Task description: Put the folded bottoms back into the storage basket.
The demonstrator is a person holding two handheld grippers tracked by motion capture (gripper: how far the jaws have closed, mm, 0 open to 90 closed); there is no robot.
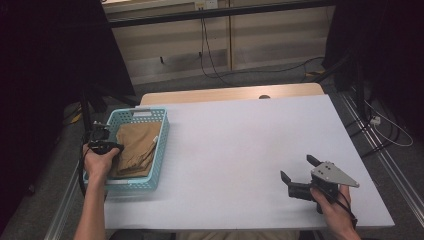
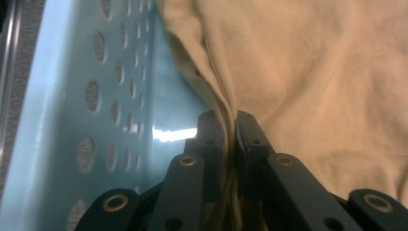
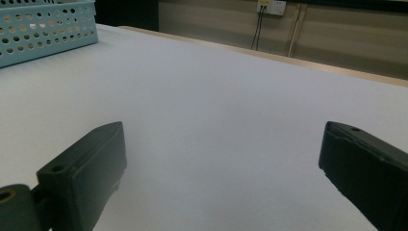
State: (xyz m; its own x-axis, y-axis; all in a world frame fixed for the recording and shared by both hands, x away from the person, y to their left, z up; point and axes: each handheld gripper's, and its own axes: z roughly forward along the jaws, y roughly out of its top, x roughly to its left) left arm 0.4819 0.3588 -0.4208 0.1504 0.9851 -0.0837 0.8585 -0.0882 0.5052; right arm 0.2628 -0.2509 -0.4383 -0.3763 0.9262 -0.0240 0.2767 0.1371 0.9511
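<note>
Your left gripper point(image 2: 230, 126) is clenched on a fold of the tan cloth point(image 1: 134, 149) inside the blue basket point(image 1: 159, 155) at the desk's left edge; your right gripper point(image 1: 300, 168) rests released near the right edge.

Soft tan cloth point(image 2: 312, 86) (glossy plastic basket point(image 2: 62, 96))

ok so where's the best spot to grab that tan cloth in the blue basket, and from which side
Grip a raised fold along the edge of the tan cloth beside the basket wall, coming down from above. The basket's walls block any sideways approach, and a ridge that stands up is thin enough to pinch. The left tool is already shut on such a fold next to the wall; the right tool sits open on the table.
</note>
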